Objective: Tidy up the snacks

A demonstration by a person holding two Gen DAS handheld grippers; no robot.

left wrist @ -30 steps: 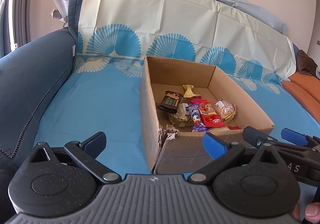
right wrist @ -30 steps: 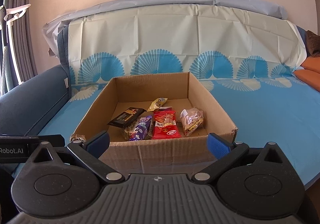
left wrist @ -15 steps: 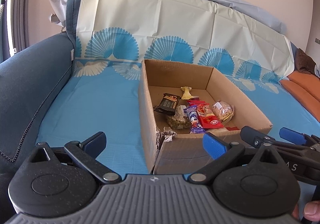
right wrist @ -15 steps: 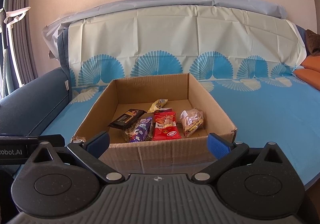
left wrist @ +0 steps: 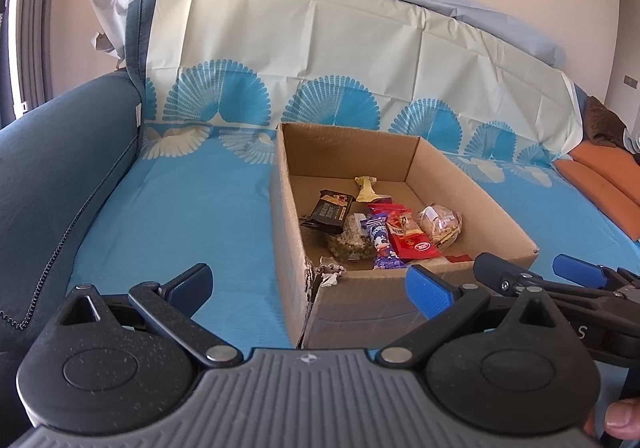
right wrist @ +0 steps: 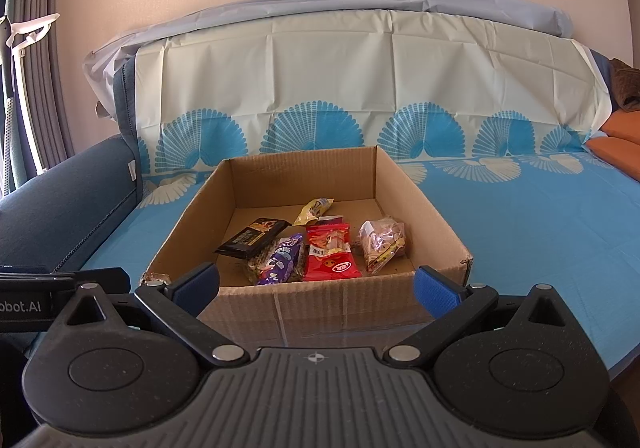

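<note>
Sofa cover (right wrist: pixel 520 215) bearing cardboard box (right wrist: pixel 304 300) | snacks (right wrist: pixel 316 248) all lying inside: black bar, purple pack, red pack, clear bag | left gripper (left wrist: pixel 308 284), right gripper (right wrist: pixel 316 288) hovering wide-jawed, empty | task appearing nearly finished

You are drawing both tools back and up a little from the cardboard box (right wrist: pixel 304 304). In your right tool's (right wrist: pixel 316 288) view the box sits lower and a touch smaller than a second ago, with more wall above the sofa showing. In your left tool's (left wrist: pixel 308 284) view the box's torn near corner (left wrist: pixel 320 276) drifts lower too, and more of the sofa's backrest cover (left wrist: pixel 320 47) comes into sight.
</note>
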